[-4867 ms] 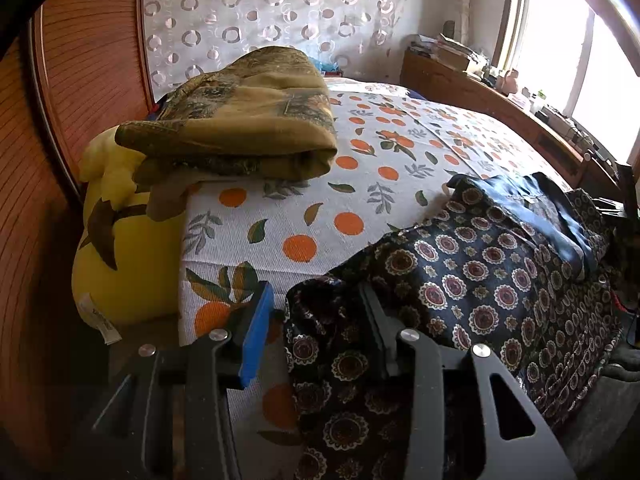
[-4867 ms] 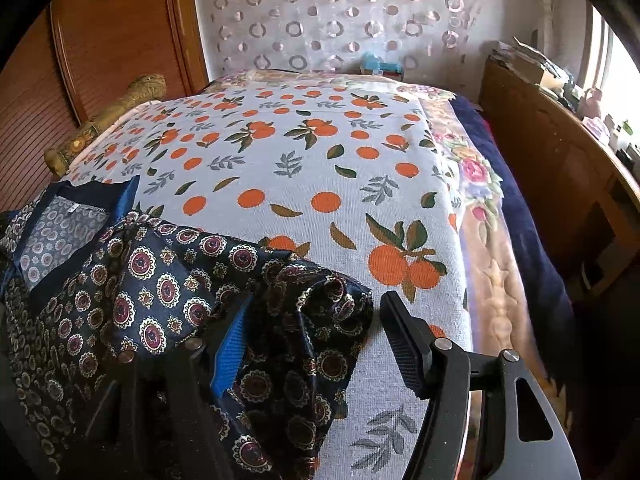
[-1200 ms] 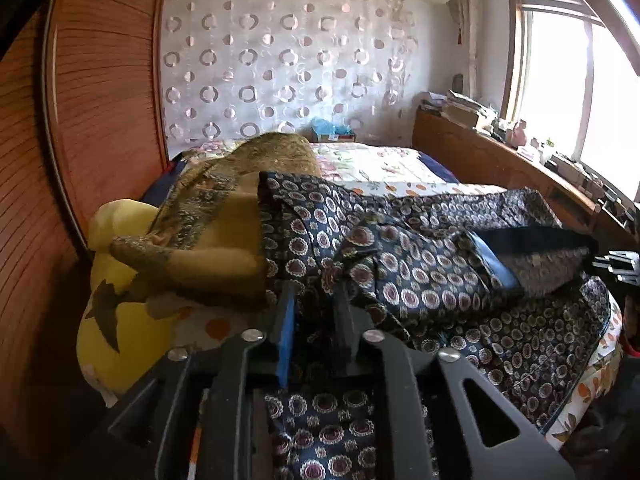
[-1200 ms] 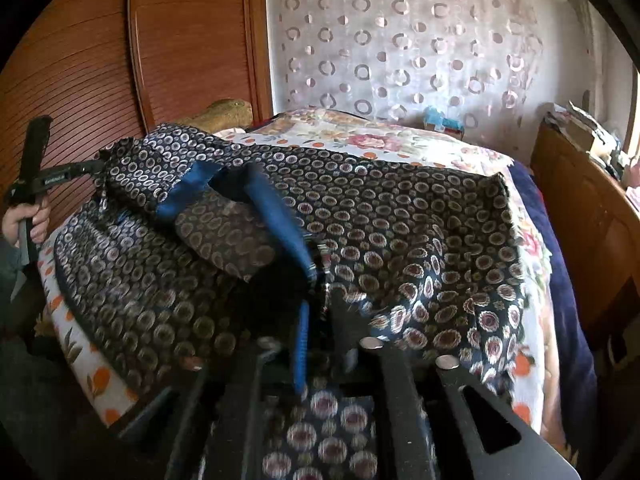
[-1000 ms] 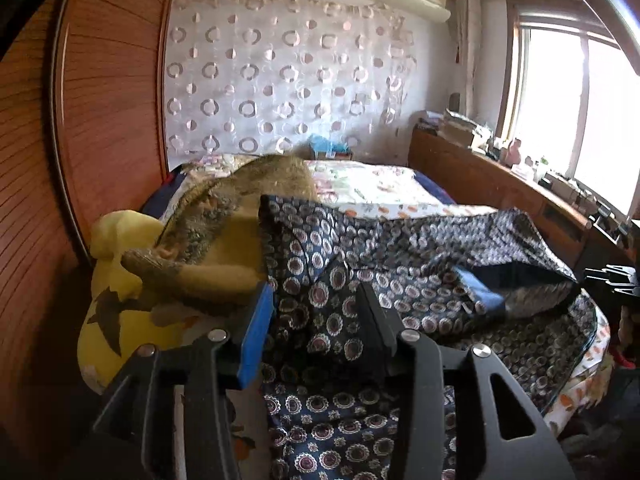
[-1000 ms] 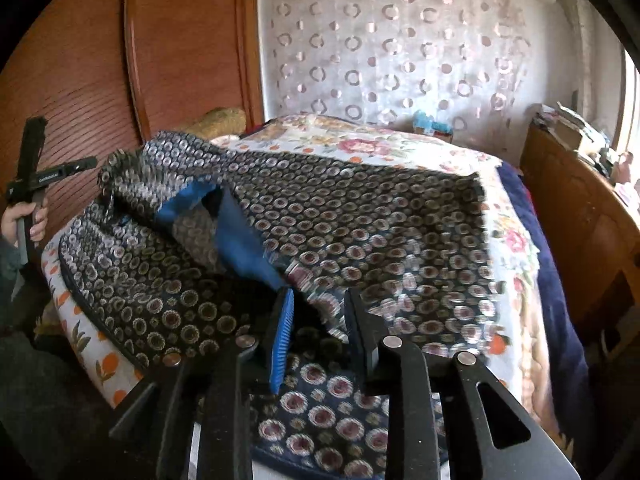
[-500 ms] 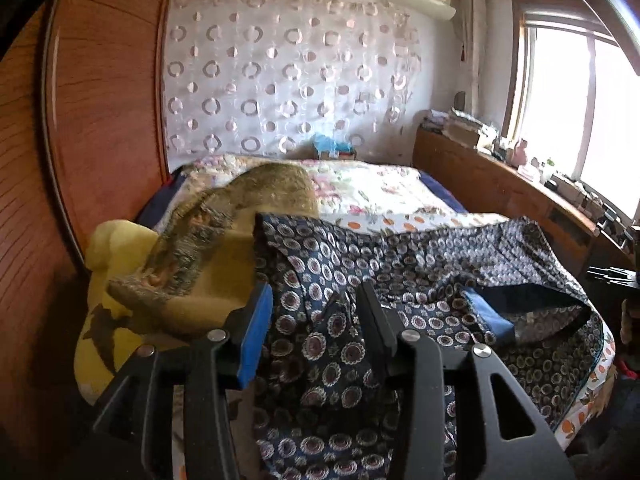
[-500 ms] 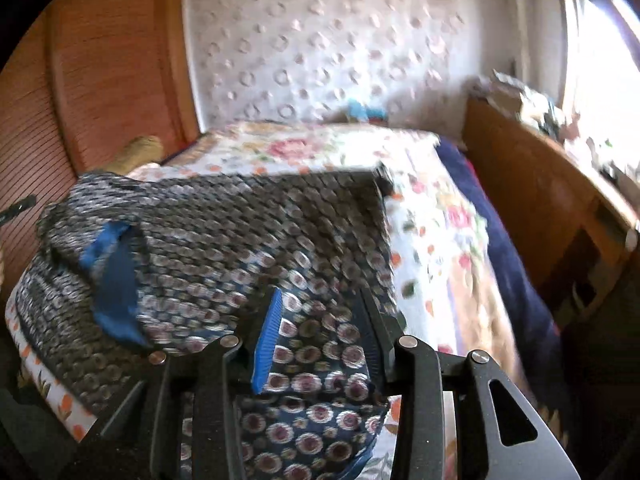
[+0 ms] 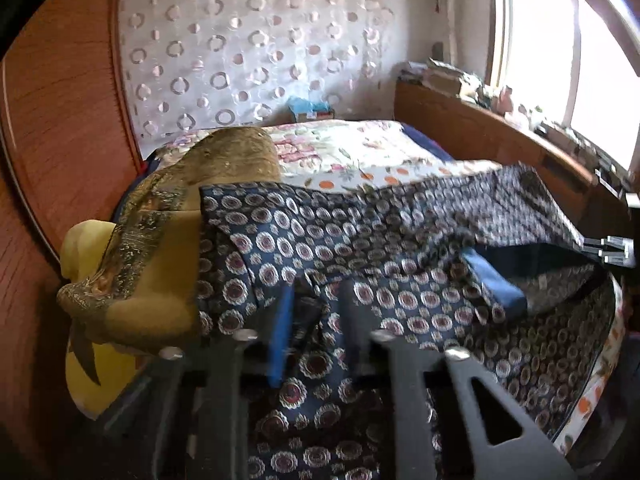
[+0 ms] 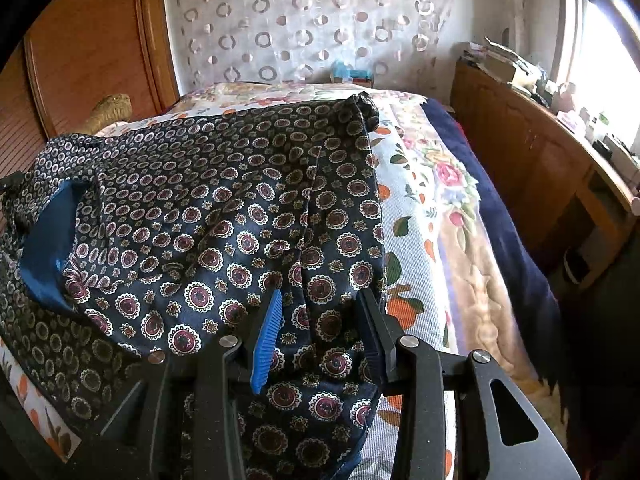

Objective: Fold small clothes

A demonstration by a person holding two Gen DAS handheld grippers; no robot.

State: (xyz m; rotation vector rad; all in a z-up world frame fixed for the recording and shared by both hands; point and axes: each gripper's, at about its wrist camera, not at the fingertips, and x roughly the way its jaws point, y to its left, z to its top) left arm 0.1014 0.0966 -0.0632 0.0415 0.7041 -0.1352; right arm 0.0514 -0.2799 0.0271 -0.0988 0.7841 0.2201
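A dark navy garment with round medallion print and a blue lining lies folded over on the bed, seen in the left wrist view [image 9: 360, 240] and the right wrist view [image 10: 224, 208]. My left gripper [image 9: 316, 312] hovers over its left edge with fingers apart by a narrow gap; a fold of cloth lies between them, and the view is blurred. My right gripper [image 10: 320, 316] is open above the garment's right edge, with cloth lying below the fingers. The blue lining [image 10: 48, 240] shows at the left.
The bed has a white cover with orange fruit print [image 10: 404, 216]. A folded mustard blanket [image 9: 160, 248] on a yellow pillow [image 9: 84, 364] lies at the left. A wooden wall [image 9: 52, 120] stands left, a wooden ledge [image 9: 500, 140] with clutter right.
Both grippers lifted the garment's near edge, carried it over toward the far side, and opened about a second ago. The garment now lies doubled over. Both grippers have drawn back slightly since.
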